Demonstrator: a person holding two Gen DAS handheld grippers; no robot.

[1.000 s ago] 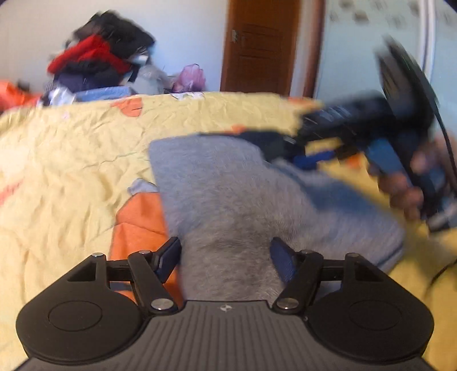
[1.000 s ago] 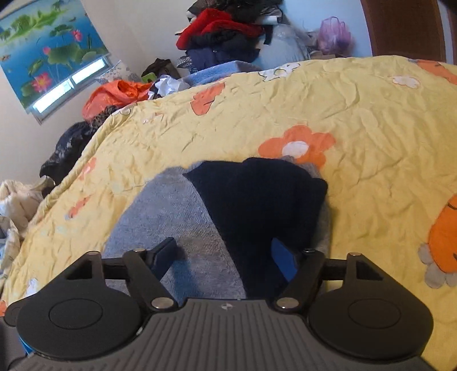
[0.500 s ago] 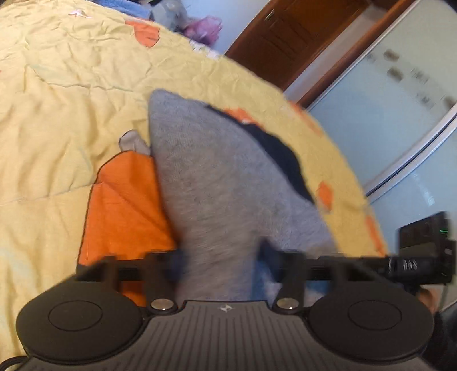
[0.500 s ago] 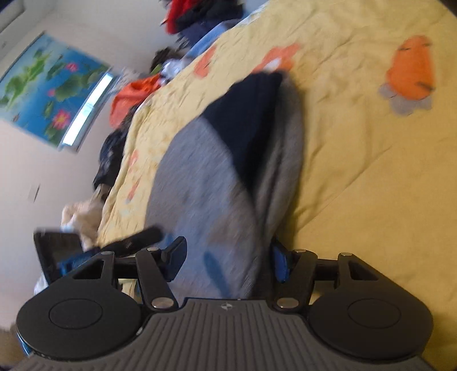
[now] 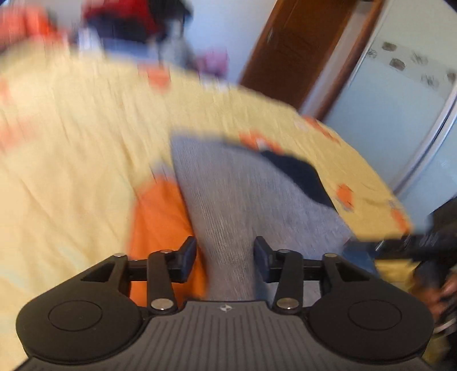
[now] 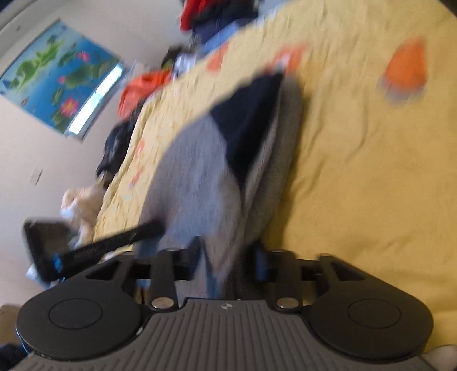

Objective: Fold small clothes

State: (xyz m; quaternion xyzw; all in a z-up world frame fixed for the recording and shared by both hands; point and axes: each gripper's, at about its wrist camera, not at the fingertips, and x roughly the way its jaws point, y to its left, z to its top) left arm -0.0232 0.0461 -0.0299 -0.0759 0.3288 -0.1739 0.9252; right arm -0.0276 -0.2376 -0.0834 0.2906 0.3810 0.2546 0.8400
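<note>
Both grippers now sit at the near hem of the grey garment (image 5: 245,205) on the yellow bedspread (image 5: 71,159); a second ago they looked down on it from higher and further back, the right one crossing over the cloth. Since then both cameras have tilted and dropped low. My reading: the pick-up for the next fold is beginning.

Left gripper (image 5: 225,258): jaws parted, grey fabric running between the fingers, no pinch visible, so released. Right gripper (image 6: 225,265): cloth bunches up between its fingers, but motion blur hides whether the pads have met it. Cannot tell.

The garment lies flat on the bed, already folded once along its length (a dark navy panel (image 6: 251,120) shows at the far end, grey layers stacked along the right edge). Long axis runs from the grippers away toward the far side of the bed, navy end pointing away, near hem toward the person.

Beyond the bed: clothes pile (image 5: 128,25), brown door (image 5: 300,48), lotus poster (image 6: 57,77) on the wall.
</note>
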